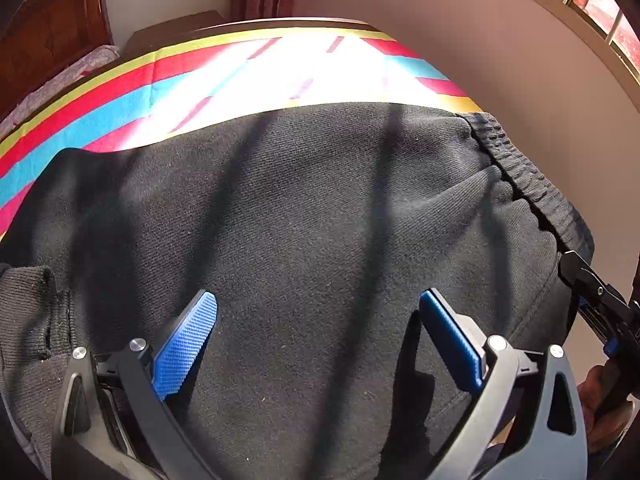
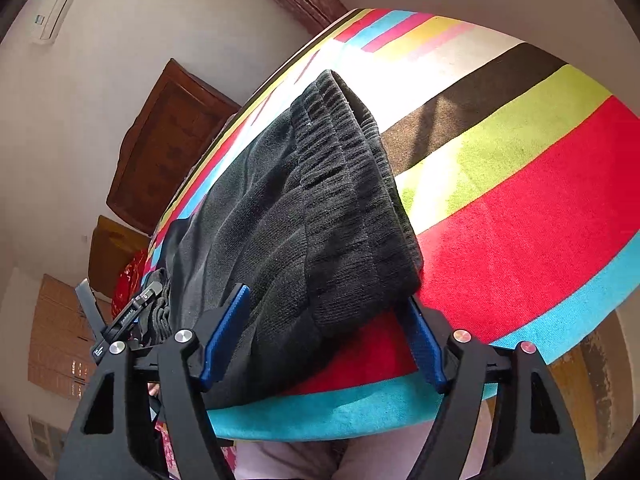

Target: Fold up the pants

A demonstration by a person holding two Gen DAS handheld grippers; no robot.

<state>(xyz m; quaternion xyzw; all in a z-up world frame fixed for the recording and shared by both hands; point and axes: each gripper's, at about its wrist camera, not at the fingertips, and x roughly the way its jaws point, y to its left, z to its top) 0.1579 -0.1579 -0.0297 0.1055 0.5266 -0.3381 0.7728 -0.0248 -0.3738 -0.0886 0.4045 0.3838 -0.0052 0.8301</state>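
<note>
Black knit pants (image 1: 300,208) lie on a striped cloth (image 1: 120,88). The ribbed waistband (image 1: 516,168) runs along their right side. My left gripper (image 1: 316,332) is open just above the pants' near part, blue pads apart, holding nothing. In the right wrist view the pants (image 2: 280,216) lie with the waistband (image 2: 352,208) toward me. My right gripper (image 2: 326,332) is open, its fingers on either side of the waistband's near corner, one above and one below the fabric. The right gripper also shows at the right edge of the left wrist view (image 1: 592,288).
The striped cloth (image 2: 520,184) covers a table whose near edge (image 2: 320,420) is just below my right gripper. A wooden headboard (image 1: 52,28) and a bed stand at the left. A wall and a window (image 1: 600,4) lie to the right. Wooden furniture (image 2: 168,144) stands beyond the table.
</note>
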